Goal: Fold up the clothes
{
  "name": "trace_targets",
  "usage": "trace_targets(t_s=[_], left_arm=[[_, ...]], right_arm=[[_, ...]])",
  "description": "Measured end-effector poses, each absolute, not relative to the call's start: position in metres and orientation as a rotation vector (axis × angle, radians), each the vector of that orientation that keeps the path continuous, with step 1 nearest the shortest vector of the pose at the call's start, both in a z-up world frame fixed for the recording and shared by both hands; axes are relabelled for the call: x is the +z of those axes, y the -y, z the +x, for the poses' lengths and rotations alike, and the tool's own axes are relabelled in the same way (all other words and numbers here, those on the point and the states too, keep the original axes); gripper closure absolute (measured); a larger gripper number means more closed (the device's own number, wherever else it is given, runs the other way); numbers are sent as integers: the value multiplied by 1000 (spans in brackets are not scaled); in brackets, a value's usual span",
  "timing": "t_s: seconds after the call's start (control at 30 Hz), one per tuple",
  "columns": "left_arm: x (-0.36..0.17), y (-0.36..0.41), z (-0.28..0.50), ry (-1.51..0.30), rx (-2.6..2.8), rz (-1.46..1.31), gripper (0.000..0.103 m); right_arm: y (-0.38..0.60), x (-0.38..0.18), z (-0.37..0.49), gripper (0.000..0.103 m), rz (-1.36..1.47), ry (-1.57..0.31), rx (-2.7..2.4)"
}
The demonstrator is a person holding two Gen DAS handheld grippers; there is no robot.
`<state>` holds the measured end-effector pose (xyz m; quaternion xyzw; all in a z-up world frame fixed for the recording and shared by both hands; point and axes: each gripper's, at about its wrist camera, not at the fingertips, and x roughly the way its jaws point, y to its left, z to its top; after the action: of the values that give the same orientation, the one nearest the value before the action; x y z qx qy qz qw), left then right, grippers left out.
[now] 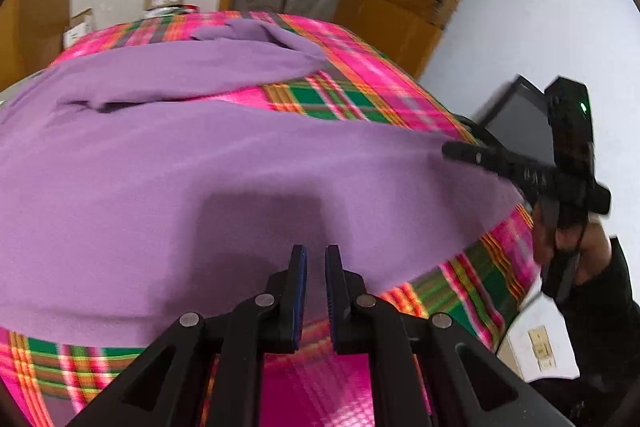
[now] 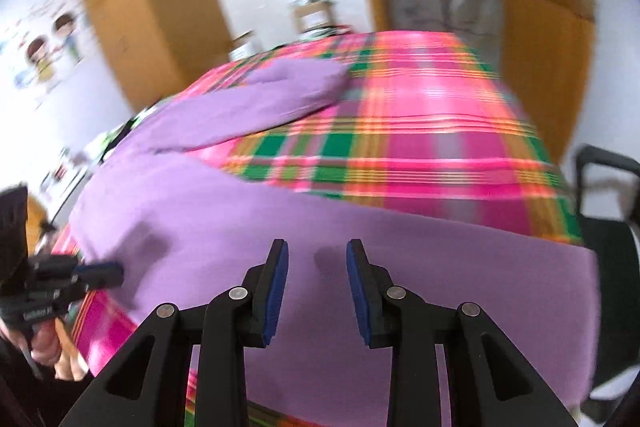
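The purple garment (image 1: 224,163) lies spread on the pink plaid cloth (image 1: 360,99), just ahead of and under both tools, a sleeve (image 2: 296,83) trailing far ahead; the left gripper (image 1: 316,255) hovers over its near hem, jaws nearly closed with a narrow gap, gripping nothing; the right gripper (image 2: 317,255) hangs over the cloth's near edge, jaws moderately apart, empty. This looks like the reach before a fold; next, each tool likely needs to drop to an edge and pinch.

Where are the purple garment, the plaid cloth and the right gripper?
purple garment (image 1: 224,163): left wrist view, on its flat body.
plaid cloth (image 2: 440,131): right wrist view, on bare pink checks.
right gripper (image 2: 317,279): right wrist view, midway between its fingertips.
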<state>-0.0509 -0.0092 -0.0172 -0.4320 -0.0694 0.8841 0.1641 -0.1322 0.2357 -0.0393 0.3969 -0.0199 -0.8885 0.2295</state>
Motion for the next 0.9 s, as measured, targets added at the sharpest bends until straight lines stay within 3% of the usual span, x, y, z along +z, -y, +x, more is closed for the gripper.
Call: trace_targets(t_s=[0.2, 0.9], left_arm=[[-24, 29, -53, 210, 2603, -1275, 95], [-31, 31, -50, 171, 2642, -1224, 94]], right_arm=[[-195, -55, -122, 71, 1105, -187, -2407], [-212, -54, -106, 70, 1130, -197, -2530]])
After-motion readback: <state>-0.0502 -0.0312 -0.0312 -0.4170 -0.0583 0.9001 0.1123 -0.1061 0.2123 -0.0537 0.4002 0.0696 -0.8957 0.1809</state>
